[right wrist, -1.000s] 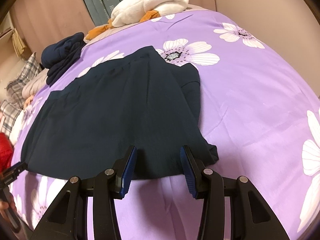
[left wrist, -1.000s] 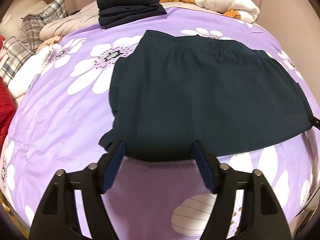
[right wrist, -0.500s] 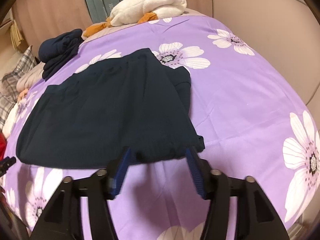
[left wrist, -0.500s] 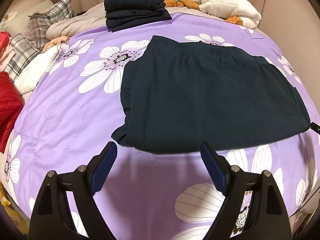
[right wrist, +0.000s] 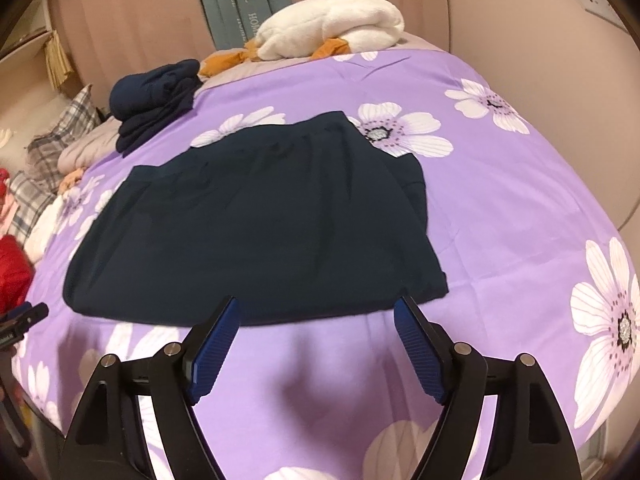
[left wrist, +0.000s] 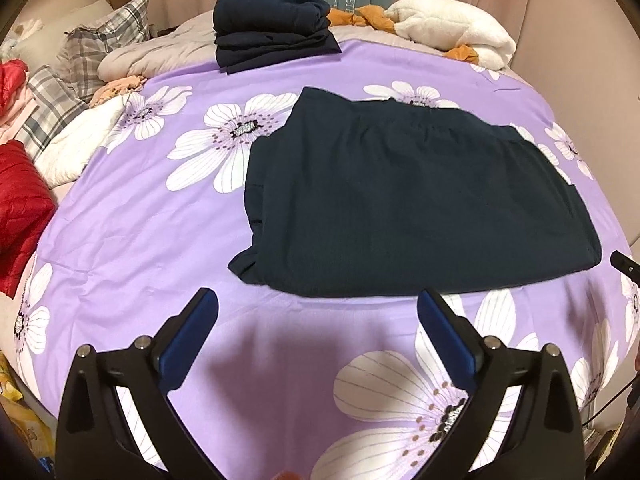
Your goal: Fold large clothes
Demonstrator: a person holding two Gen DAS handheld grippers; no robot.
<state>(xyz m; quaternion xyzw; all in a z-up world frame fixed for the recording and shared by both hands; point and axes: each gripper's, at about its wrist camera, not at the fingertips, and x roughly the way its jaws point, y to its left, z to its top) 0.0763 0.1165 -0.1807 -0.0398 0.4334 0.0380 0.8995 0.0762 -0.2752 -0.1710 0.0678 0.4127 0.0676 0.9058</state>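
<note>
Both hand-held grippers, my left (left wrist: pixel 316 320) and right (right wrist: pixel 316 320), were opening with nothing between their jaws; the folded dark navy fabric garment (left wrist: pixel 416 208) lay flat on the purple flowered bed (left wrist: pixel 120 232)

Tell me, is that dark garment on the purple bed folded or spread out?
Folded. The dark navy garment lies flat as a neat block, with doubled layers showing along its side edge.

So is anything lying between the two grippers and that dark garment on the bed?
Nothing visible: only bare purple bedspread separates the left gripper and right gripper, jaws opening and empty, from the dark garment's near edge.
</note>
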